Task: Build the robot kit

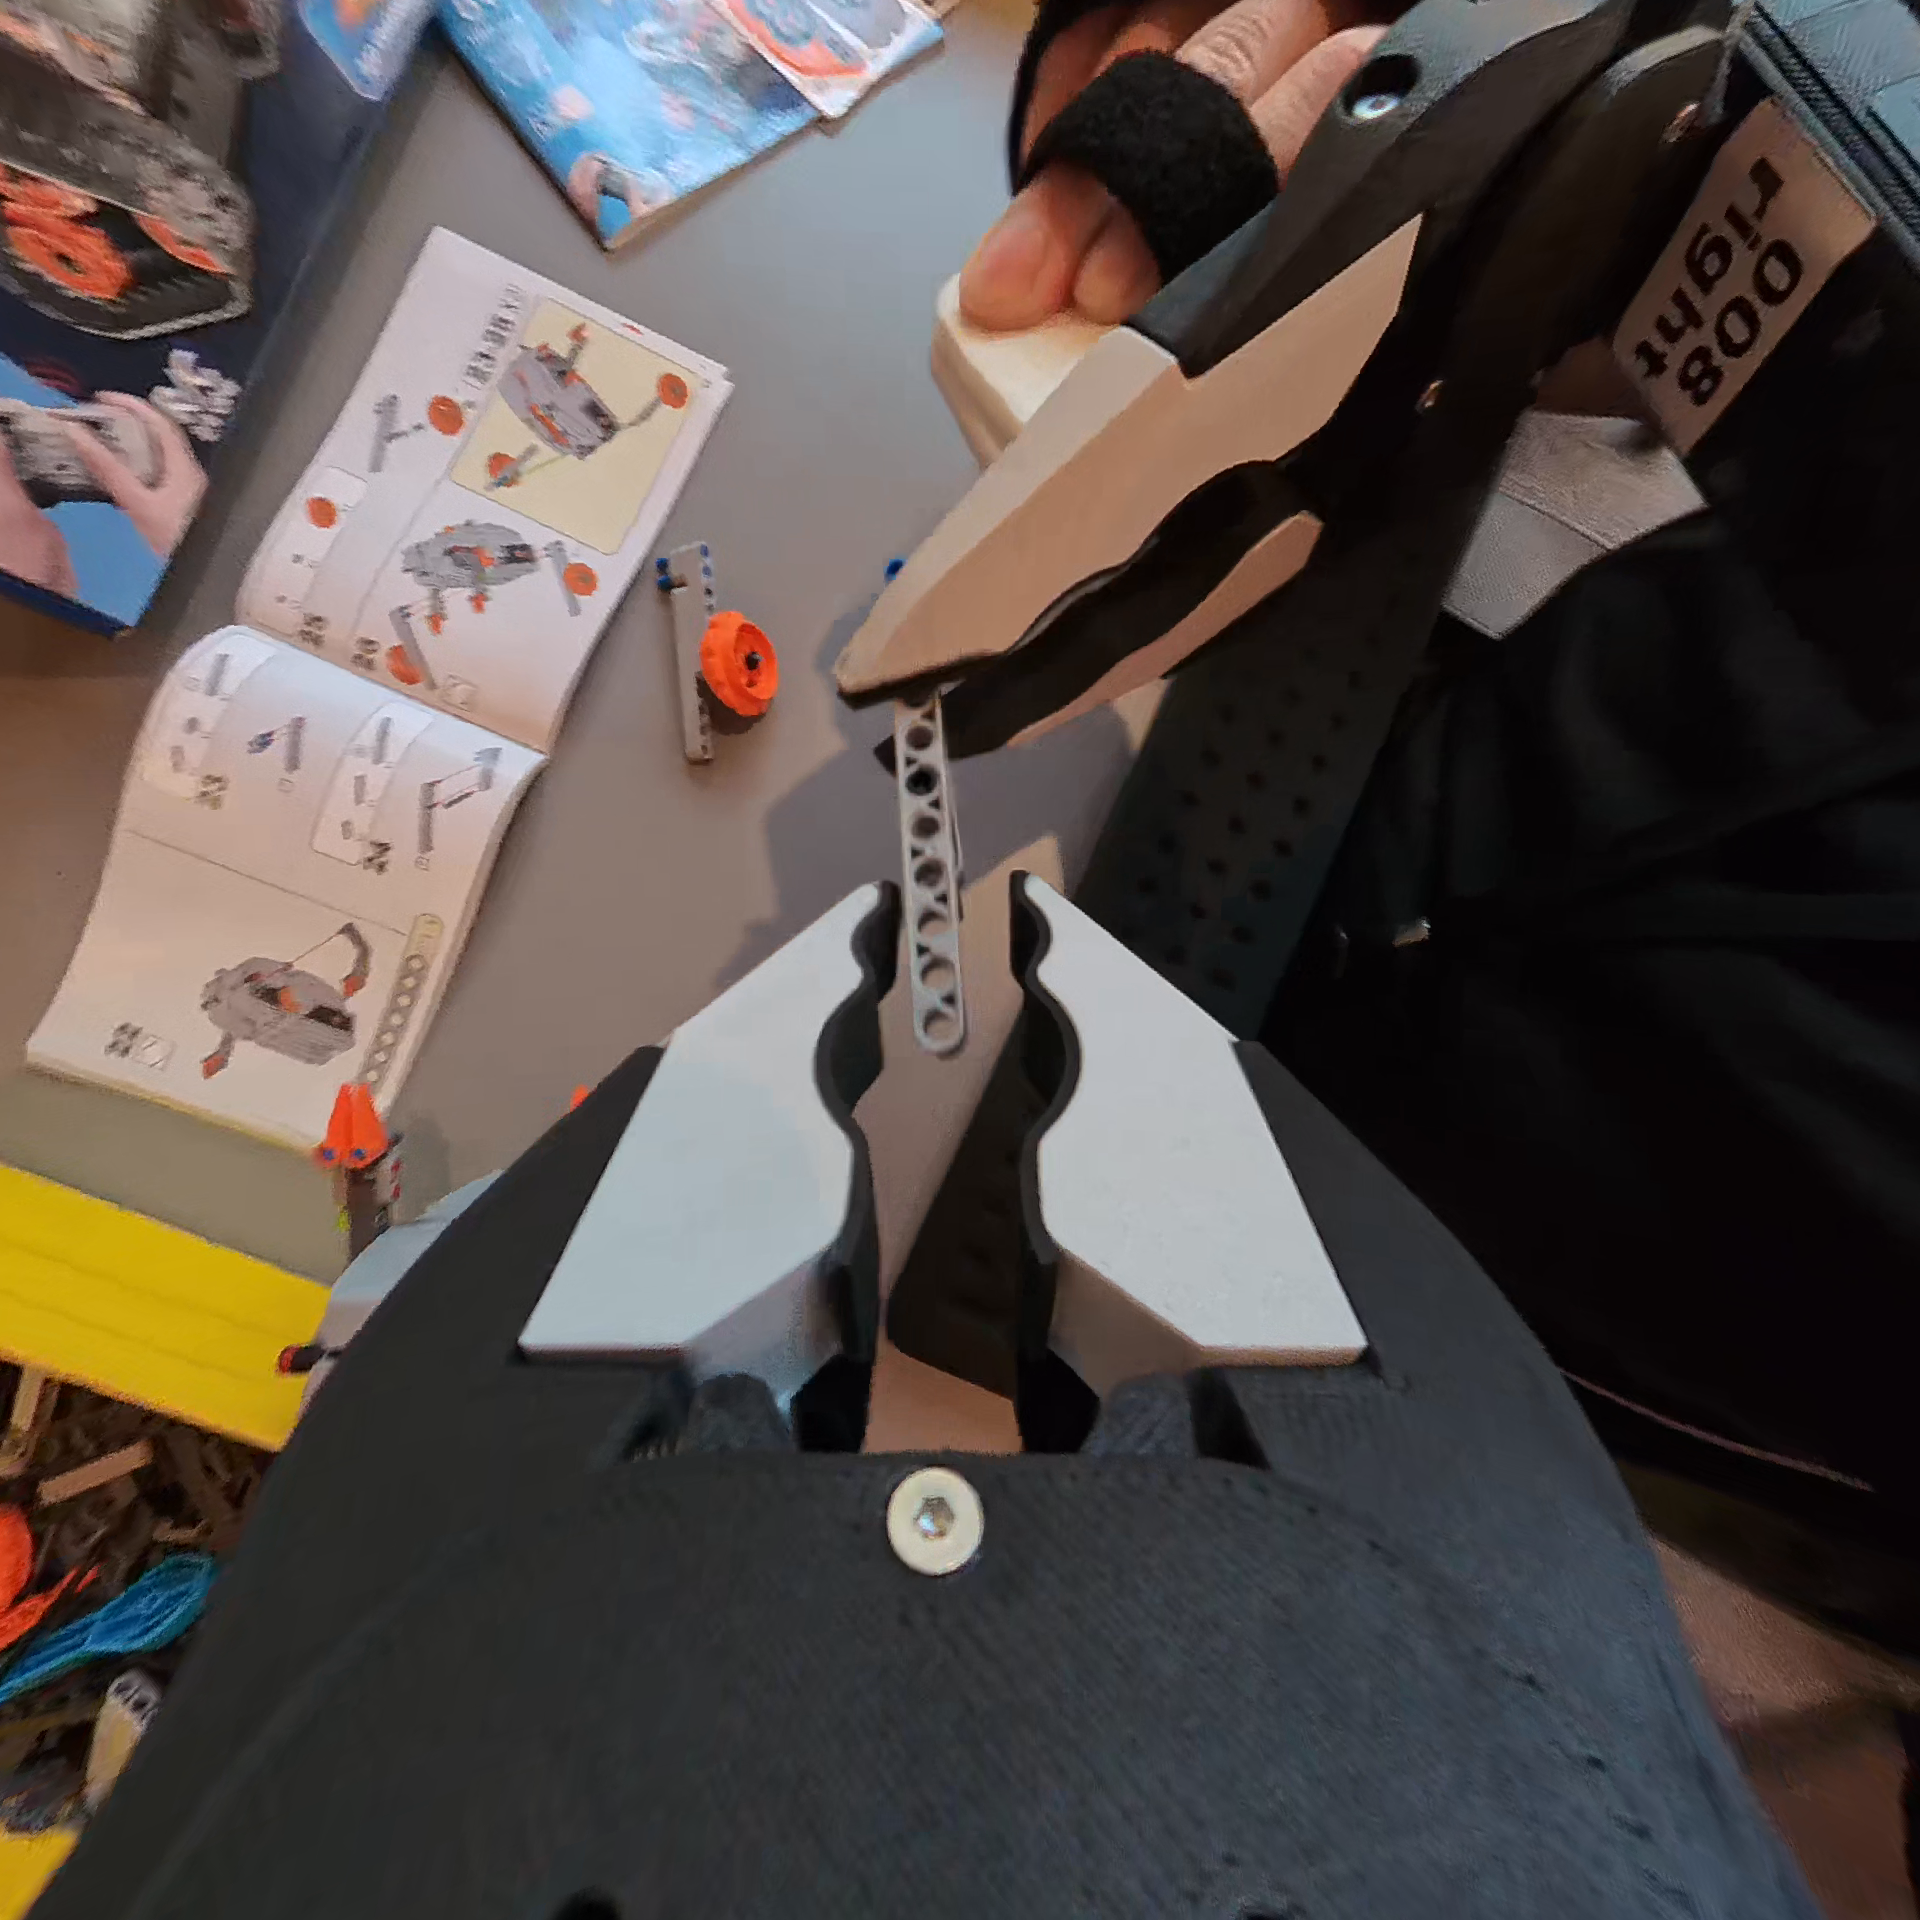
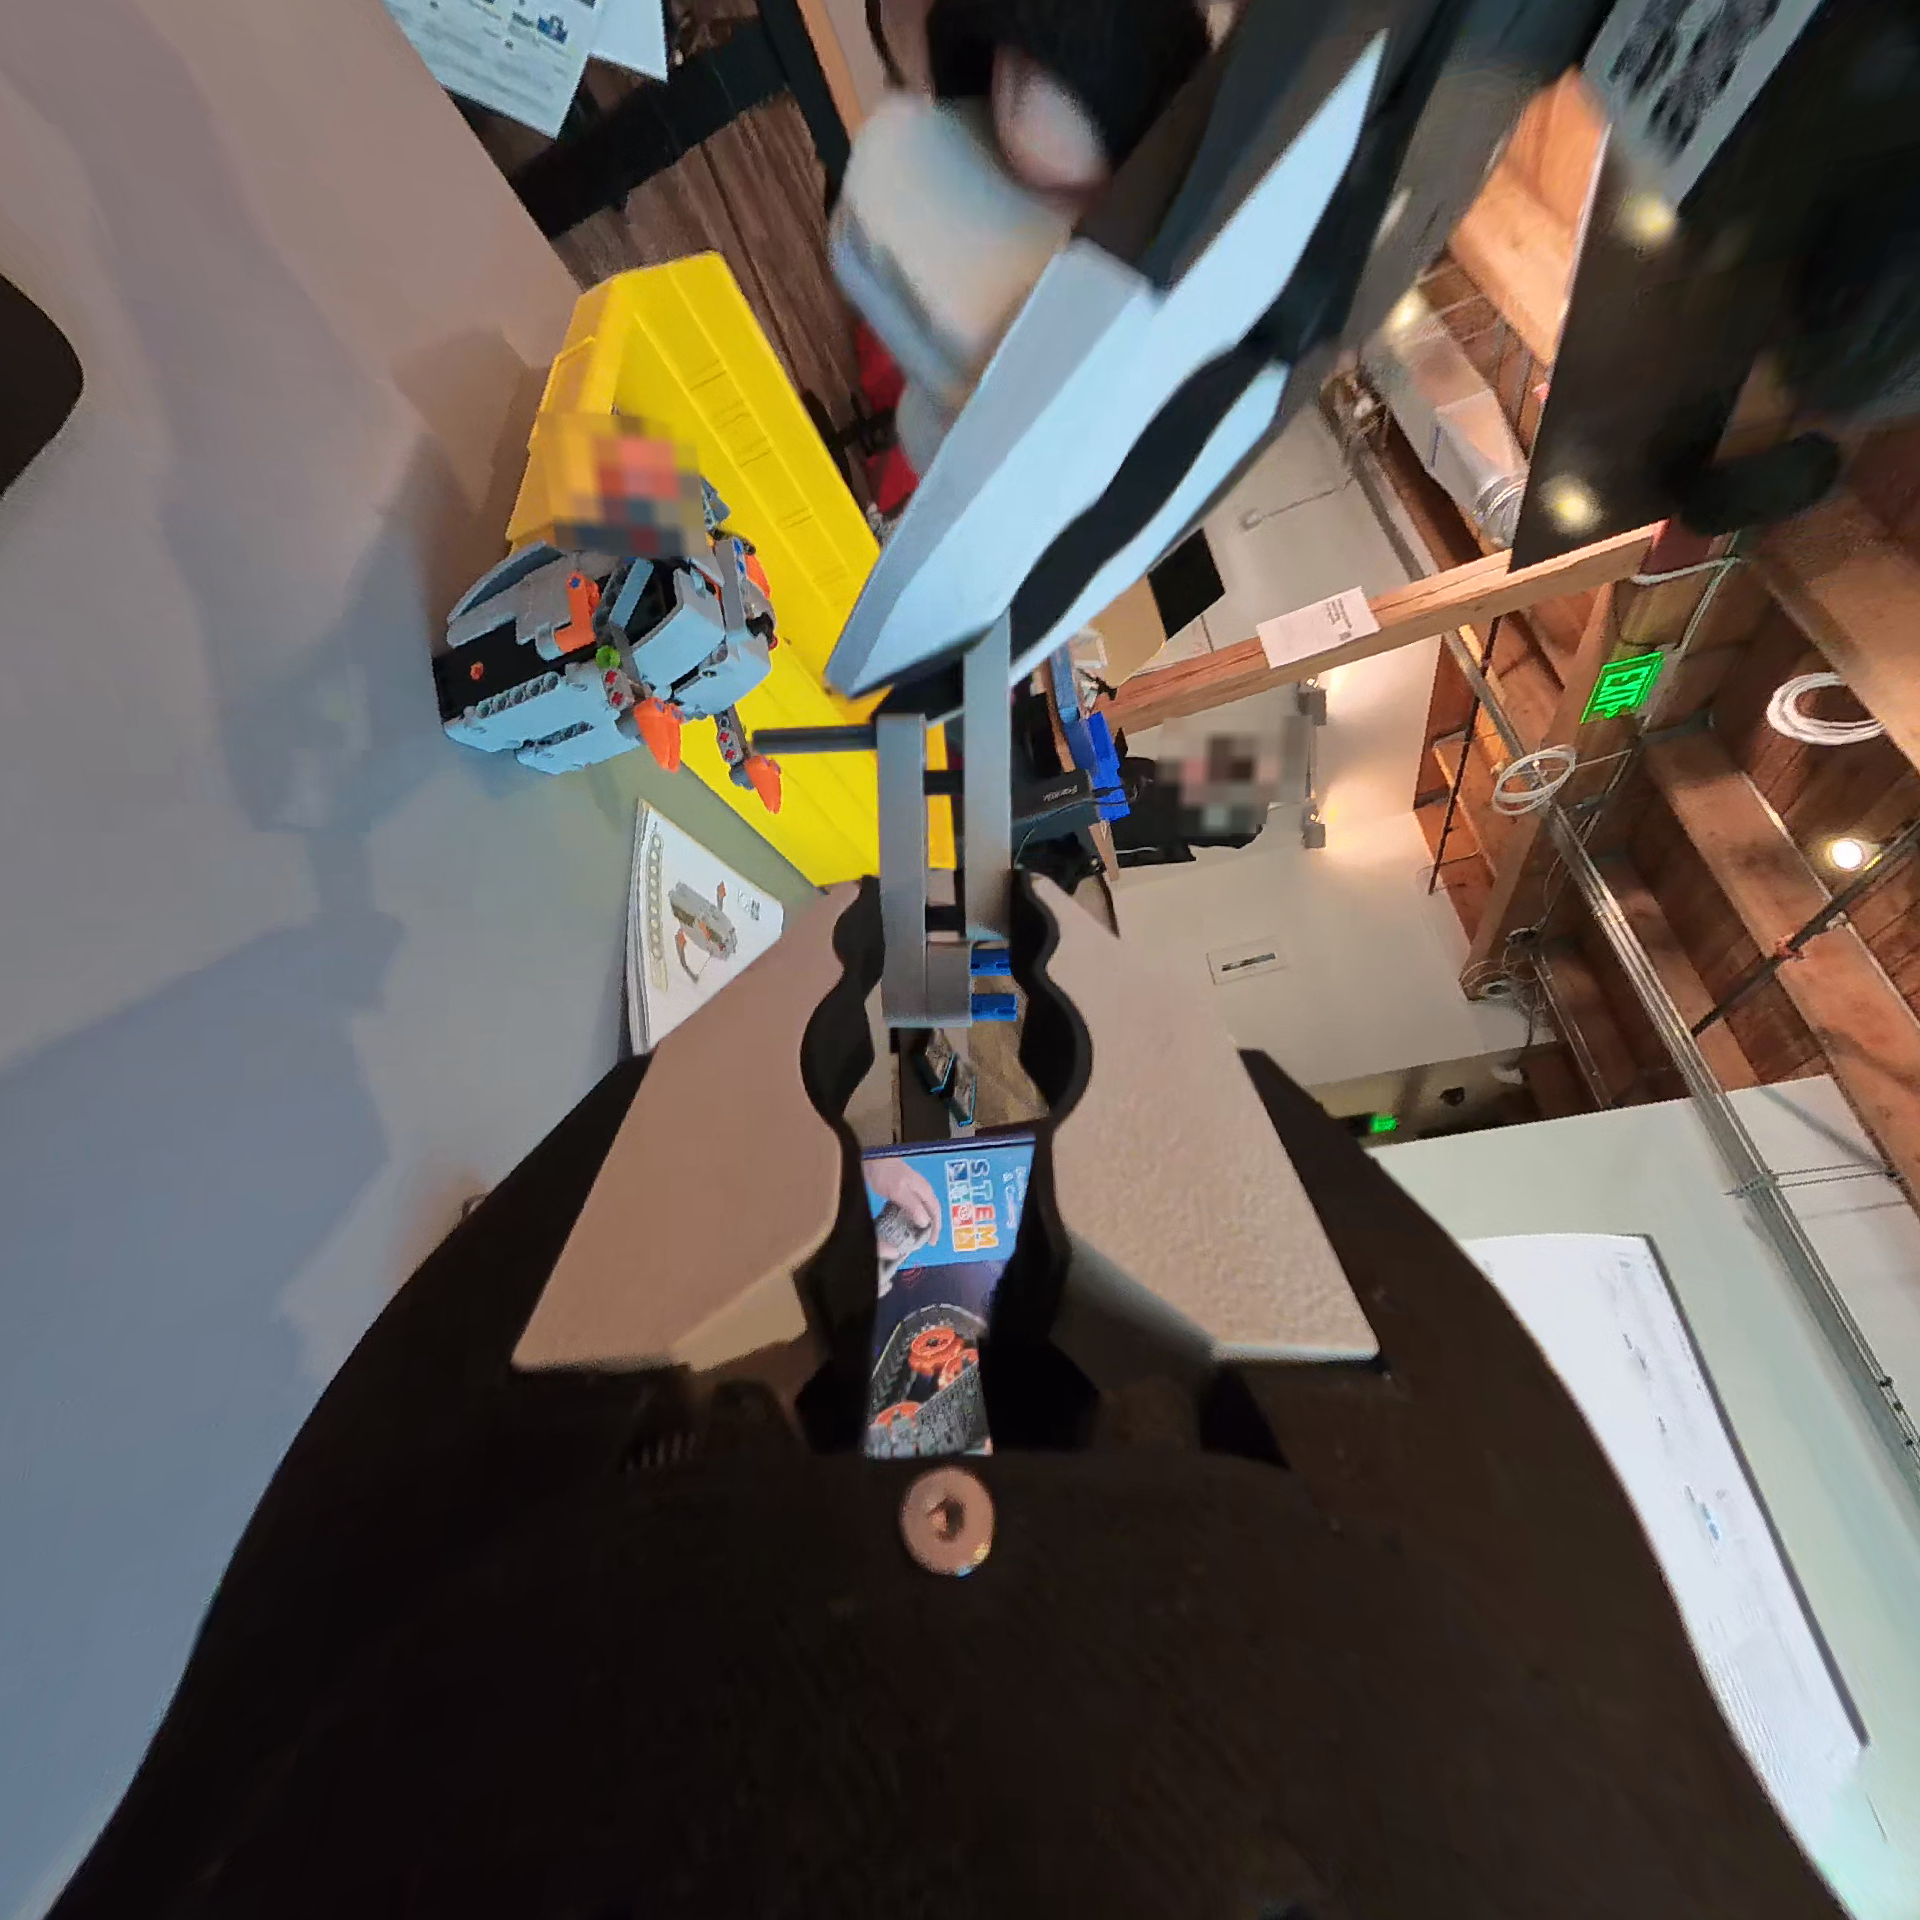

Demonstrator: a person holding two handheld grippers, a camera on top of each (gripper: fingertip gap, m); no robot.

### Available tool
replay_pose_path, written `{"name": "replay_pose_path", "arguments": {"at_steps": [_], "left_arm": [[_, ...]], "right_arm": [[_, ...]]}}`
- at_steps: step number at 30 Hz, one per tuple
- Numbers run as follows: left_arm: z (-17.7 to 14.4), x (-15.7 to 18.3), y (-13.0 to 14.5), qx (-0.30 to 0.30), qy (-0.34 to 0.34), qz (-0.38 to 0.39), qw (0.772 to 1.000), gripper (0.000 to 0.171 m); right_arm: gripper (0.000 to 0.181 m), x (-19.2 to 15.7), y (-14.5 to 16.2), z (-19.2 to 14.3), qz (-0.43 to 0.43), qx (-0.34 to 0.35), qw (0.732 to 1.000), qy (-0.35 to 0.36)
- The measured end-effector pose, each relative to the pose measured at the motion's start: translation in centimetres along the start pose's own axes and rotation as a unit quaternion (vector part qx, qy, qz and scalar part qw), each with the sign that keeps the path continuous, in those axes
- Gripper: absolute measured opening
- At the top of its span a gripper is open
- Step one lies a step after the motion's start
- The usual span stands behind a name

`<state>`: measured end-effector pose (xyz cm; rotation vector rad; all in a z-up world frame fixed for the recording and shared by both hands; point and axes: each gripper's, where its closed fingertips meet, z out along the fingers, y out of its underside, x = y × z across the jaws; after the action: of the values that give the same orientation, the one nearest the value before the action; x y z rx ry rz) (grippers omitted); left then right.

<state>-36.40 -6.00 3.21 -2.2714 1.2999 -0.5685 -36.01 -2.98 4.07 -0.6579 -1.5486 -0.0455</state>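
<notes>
Where right gripper (image 1: 899,691) tips meet: clenched on far end of grey strip (image 1: 928,873), which is lifted clear of the table (image 1: 644,883).

Item 1, grey strip: thin plastic w/ row of holes. Right wrist view shows a 2nd strip alongside, joined by blue pins (image 2: 992,1003). That pinned end fills the gap betw. right gripper (image 2: 943,899) fingers, pins against one pad.
- Handling (est.): v. light, stiff, smooth, so apt to swivel if held by one end only. Pin joints may pop under side load. Best hold across flat faces, nr the pinned end.

Item 2, left gripper (image 1: 953,899): fingers parted, flanking strip's other end. Table shows either side of strip, so no pinch evident.

Item 3, hand (image 1: 1122,177): on right gripper, behind its fingers.

Outward, beyond left tips:
- orange wheel (image 1: 738,665) on short bar, near
- open booklet (image 1: 343,727), farther
- yellow bin (image 1: 135,1299), off to one side

Beyond right tips: toy model (image 2: 613,655), well apart.
</notes>
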Motion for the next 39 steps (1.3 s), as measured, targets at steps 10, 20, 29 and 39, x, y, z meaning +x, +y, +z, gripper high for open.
{"name": "replay_pose_path", "arguments": {"at_steps": [10,20,29,39], "left_arm": [[-4.0,0.5,-0.9,0.243,-0.184,-0.012,0.952,0.041],[-6.1,3.4,-3.9,0.512,-0.145,0.084,0.843,0.042],[-4.3,4.3,-3.7,0.468,-0.185,0.164,0.849,0.028],[-2.5,3.5,-3.0,0.441,-0.186,0.147,0.866,0.012]], "right_arm": [[0.023,2.3,0.4,-0.7,0.005,0.007,0.998,0.064],[0.023,3.2,-3.1,-2.8,0.008,0.084,0.991,0.103],[0.023,2.7,-4.2,-3.2,-0.006,0.109,0.989,0.098],[0.023,2.3,-4.2,-2.9,-0.024,0.108,0.988,0.109]]}}
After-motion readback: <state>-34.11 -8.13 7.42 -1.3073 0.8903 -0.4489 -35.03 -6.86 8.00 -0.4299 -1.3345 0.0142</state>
